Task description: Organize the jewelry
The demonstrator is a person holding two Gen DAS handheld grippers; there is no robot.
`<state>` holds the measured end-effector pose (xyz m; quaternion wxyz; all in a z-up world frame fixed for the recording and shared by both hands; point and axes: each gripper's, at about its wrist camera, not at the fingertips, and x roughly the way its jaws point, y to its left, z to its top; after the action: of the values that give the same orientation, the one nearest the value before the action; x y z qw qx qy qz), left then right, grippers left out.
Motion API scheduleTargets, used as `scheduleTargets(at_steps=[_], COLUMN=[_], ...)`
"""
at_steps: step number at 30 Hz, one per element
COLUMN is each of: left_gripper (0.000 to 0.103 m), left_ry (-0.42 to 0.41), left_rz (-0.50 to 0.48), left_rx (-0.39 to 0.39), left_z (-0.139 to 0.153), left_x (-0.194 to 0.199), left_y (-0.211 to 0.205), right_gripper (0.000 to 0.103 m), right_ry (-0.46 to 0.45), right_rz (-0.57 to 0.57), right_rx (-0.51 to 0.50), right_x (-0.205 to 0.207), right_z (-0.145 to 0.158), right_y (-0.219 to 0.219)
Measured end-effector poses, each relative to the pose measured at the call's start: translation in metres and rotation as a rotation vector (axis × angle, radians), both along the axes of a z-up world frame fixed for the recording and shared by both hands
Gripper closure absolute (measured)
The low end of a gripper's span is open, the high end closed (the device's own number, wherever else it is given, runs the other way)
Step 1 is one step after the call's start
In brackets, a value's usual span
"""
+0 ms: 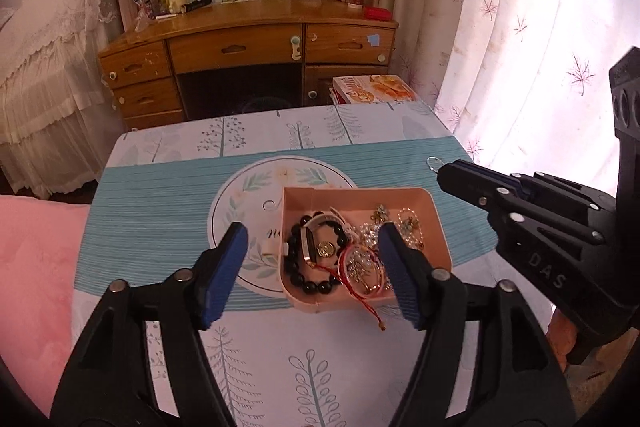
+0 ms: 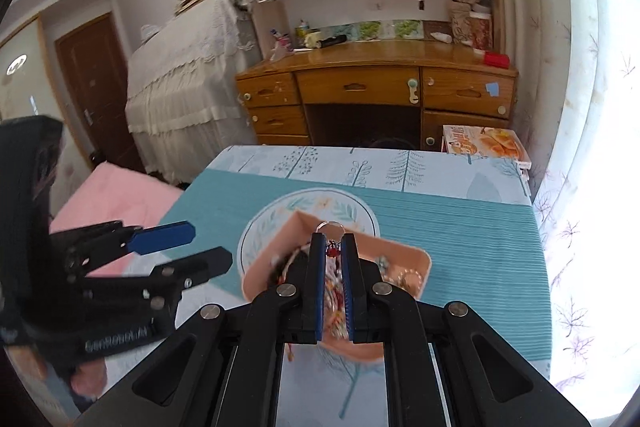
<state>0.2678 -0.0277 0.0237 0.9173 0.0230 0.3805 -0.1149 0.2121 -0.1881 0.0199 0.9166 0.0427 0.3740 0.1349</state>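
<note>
Right wrist view: right gripper [image 2: 331,241] fingers nearly closed, pinching a small silver ring w/ red charm [image 2: 331,229] at the tips, held above the pink tray [image 2: 420,259] on the counter [image 2: 480,227]. Left gripper [image 1: 312,247] fingers spread wide, empty, hovering over the tray's near side w/ black bead bracelet [image 1: 316,285] & red cord [image 1: 360,291]. Tip: carry the ring level, lower slow, release only once it's over the tray, and keep clear of the tangle.

Both wrist views look down close — sharing the pink tray [image 1: 434,223], desk [image 2: 360,63] beyond
</note>
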Motion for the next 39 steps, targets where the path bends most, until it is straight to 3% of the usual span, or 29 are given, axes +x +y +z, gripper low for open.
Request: scheduleTargets(at_steps=[4, 6, 10, 12, 14, 18, 29, 39], left_gripper=[0.028, 0.019, 0.012, 0.002, 0.001, 0.001, 0.001, 0.001], left_ry=[-0.014, -0.014, 0.017, 0.032, 0.038, 0.064, 0.04, -0.069], left_rz=[0.043, 0.066, 0.114, 0.136, 0.156, 0.174, 0.179, 0.186], left_rx=[0.024, 0.018, -0.001, -0.005, -0.013, -0.036, -0.101, -0.083], left_z=[0.002, -0.001, -0.015, -0.024, -0.029, -0.039, -0.031, -0.002], left_x=[0.01, 0.016, 0.03, 0.033, 0.035, 0.034, -0.034, -0.136], left_y=[0.0, 0.005, 0.022, 0.031, 0.04, 0.054, 0.071, 0.065], right_gripper=[0.095, 0.095, 0.093, 0.081, 0.067, 0.066, 0.065, 0.047], right_ry=[0.045, 0.057, 0.122, 0.153, 0.155, 0.138, 0.139, 0.074], right_rz=[-0.063, -0.088, -0.104, -0.112, -0.127, -0.14, -0.164, -0.208], right_rx=[0.011, 0.005, 0.001, 0.017, 0.03, 0.028, 0.053, 0.066], right_x=[0.042, 0.055, 0.071, 0.076, 0.077, 0.07, 0.002, -0.105], right_z=[-0.003, -0.007, -0.031, -0.04, -0.047, -0.051, -0.044, -0.027], right_y=[0.016, 0.02, 0.024, 0.022, 0.018, 0.015, 0.009, 0.012])
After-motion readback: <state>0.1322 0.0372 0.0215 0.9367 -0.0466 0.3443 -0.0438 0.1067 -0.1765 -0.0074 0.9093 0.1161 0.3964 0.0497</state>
